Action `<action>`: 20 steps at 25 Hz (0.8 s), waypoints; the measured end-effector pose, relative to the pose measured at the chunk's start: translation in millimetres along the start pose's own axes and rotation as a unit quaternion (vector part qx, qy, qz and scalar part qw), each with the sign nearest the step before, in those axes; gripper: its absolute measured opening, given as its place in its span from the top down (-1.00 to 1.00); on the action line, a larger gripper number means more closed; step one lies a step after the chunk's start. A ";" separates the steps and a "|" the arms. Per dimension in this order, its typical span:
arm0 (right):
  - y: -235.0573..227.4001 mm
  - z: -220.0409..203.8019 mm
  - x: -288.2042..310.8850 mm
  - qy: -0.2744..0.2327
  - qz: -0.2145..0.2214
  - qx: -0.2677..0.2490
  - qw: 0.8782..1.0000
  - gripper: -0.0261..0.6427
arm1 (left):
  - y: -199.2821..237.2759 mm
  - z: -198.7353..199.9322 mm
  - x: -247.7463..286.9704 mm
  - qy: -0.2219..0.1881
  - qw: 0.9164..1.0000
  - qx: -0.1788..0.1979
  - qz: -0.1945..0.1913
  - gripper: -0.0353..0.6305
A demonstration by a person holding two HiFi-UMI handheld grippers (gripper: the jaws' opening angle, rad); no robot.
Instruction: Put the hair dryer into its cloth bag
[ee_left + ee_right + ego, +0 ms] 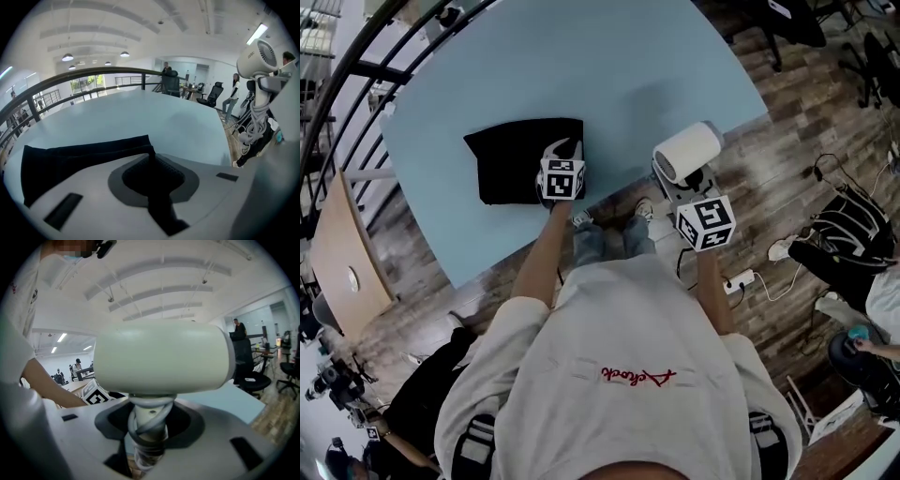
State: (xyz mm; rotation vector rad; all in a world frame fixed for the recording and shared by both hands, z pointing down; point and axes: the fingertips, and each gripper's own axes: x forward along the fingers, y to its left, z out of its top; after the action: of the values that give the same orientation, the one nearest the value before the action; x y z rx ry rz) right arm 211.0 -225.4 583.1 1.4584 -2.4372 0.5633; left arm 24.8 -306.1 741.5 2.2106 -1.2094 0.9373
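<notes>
Black cloth bag [511, 159] is laid flat on the light blue desk [581, 75], unfilled. The hair dryer [686, 150] is held outside it, to the right, at the desk's near edge. Insertion is judged not yet begun; the bag mouth remains to be opened. The left gripper [561, 155] is angled down at the bag's right edge, fingers drawn close on the fabric. The right gripper [147, 427] is held nearly level, fingers clamped on the dryer's cord-wrapped handle.

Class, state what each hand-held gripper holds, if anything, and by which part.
The right hand-held gripper holds the hair dryer by its cord-wrapped handle; the left hand-held gripper pinches the black cloth bag at its edge.
</notes>
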 end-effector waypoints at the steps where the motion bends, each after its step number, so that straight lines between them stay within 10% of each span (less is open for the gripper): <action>1: -1.1 -0.3 -1.1 0.000 -0.001 0.000 1.000 0.37 | -0.4 -0.7 0.6 0.002 1.000 0.000 -0.001 0.79; 20: -0.7 4.1 5.6 -0.002 0.004 -0.006 1.000 0.37 | 12.8 17.7 -47.3 -0.043 0.999 -0.021 -0.025 0.87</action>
State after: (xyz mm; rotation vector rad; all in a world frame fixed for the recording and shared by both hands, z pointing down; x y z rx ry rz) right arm 208.9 -232.0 581.8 1.4459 -2.4471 0.5462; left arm 1.8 -298.3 695.4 2.2578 -1.1945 0.7973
